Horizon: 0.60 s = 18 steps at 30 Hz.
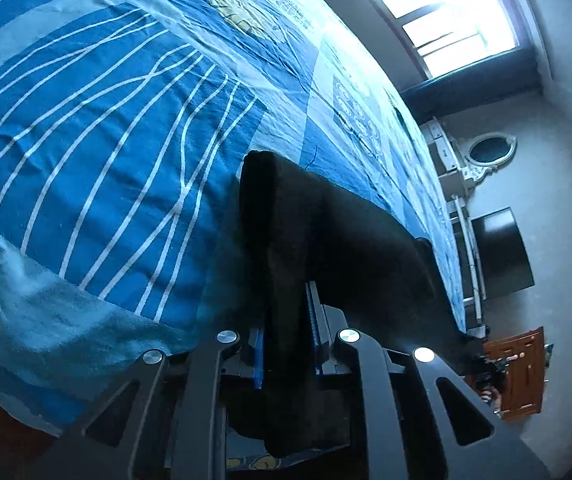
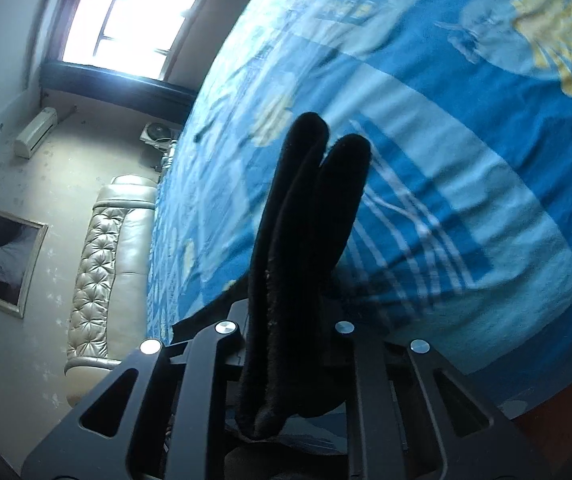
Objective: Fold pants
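Pants: dark, soft, fleecy, limp, light; will sag. Left gripper and right gripper both clamped on bunched edge above bedspread.

1. The pants I'm holding are black cloth, matt and fuzzy, almost like fleece along the folded edges.
2. My left gripper has matt black plastic arms, shiny round metal bolt heads and blue ribbed pads.
3. My right gripper shows the same matt black finish and polished bolts.
4. The bedsheet is thin blue printed cloth, lightly creased.
5. The headboard looks like glossy cream leather, tufted.
6. The cabinet is reddish-brown wood.
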Available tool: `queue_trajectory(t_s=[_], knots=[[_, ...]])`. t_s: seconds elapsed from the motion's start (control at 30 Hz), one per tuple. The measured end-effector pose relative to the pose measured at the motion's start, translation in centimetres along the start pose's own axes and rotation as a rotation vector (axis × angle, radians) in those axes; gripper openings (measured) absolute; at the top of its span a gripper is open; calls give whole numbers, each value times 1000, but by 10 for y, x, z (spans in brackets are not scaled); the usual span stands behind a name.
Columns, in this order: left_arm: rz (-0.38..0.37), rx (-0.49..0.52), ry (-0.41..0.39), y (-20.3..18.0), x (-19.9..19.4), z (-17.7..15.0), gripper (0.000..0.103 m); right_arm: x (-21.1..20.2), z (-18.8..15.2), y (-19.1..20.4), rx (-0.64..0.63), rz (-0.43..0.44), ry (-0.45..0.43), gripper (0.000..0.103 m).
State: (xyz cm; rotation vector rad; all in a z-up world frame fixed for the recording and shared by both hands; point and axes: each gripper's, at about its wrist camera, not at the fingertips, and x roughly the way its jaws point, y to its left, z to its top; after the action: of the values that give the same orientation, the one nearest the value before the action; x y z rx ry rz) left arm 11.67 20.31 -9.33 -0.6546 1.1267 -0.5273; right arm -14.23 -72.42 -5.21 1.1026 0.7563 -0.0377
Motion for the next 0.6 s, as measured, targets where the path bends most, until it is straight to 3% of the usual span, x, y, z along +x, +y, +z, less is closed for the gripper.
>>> queue_trajectory(t_s=[0.3, 0.6], knots=[[16, -5, 30, -11, 4, 10, 17, 2, -15, 102, -184, 87, 11, 15], [-18, -39, 37, 1, 6, 13, 19, 44, -55, 195, -323, 166, 91, 14]])
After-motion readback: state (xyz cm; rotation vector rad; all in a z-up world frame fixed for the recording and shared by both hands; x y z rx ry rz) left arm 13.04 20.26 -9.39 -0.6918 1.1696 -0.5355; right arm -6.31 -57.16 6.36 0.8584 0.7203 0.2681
